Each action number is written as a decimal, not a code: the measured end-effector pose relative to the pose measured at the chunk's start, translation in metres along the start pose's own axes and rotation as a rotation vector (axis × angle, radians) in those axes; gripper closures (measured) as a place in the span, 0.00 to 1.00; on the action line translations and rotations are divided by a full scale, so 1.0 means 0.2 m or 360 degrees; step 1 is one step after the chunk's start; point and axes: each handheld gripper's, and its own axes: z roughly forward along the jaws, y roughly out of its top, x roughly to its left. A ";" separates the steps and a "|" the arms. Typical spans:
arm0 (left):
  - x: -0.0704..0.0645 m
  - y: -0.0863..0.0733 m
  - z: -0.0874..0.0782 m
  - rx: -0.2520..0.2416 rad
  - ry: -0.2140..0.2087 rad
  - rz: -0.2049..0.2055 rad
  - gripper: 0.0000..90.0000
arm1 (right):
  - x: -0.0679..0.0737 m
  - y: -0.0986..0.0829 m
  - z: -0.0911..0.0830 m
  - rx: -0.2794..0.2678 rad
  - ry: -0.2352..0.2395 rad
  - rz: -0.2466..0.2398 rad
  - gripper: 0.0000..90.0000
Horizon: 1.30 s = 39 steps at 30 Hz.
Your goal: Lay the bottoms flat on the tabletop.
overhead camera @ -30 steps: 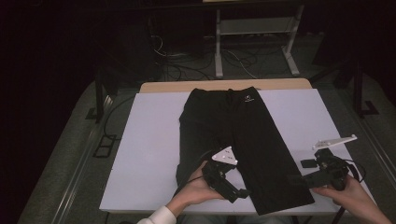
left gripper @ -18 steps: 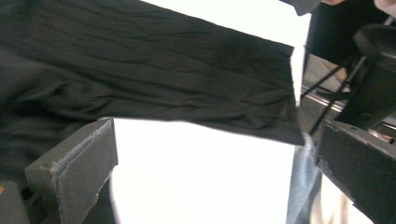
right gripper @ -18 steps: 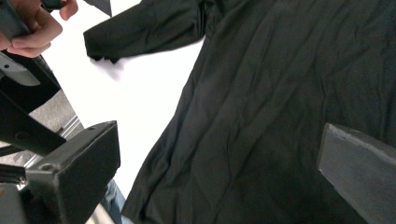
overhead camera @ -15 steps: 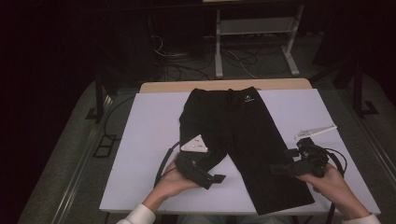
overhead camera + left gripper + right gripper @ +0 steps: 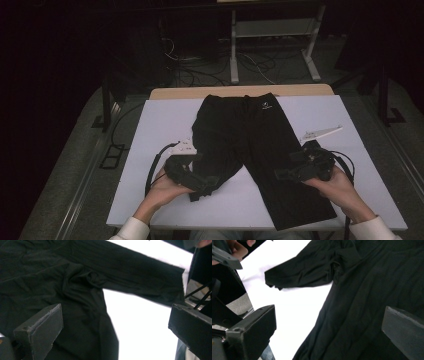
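A pair of black trousers (image 5: 250,135) lies on the white table (image 5: 165,125), waistband at the far side. Its left leg is short and bunched, angled out toward the near left. The right leg runs long to the front edge. My left gripper (image 5: 211,183) is open, low over the end of the bunched leg (image 5: 75,285). My right gripper (image 5: 283,174) is open too, its jaws over the long leg (image 5: 367,290) at its inner edge. White table shows between the two legs in both gripper views. Neither gripper pinches any cloth.
A wooden strip (image 5: 240,91) runs along the table's far edge. Behind it stand a metal rack (image 5: 270,50) and loose cables (image 5: 200,65) on the dark floor. Bare white table lies left of the trousers and at the far right.
My left gripper moved left, and the trousers' left leg now lies spread away from the right one. My right gripper moved left from the bare table onto the right leg.
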 end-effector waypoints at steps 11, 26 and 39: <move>0.04 -0.18 -0.01 0.0185 0.0029 -0.0014 0.05 | 0.03 0.09 0.15 -0.0030 0.0062 -0.0043 0.00; 0.00 -0.30 0.04 0.0379 0.0028 0.0239 0.47 | 0.01 0.14 0.37 -0.0013 0.0128 -0.0001 0.00; 0.10 -0.23 0.03 0.0325 -0.0055 0.0074 0.99 | 0.05 0.16 0.53 0.0037 0.0175 -0.0014 0.00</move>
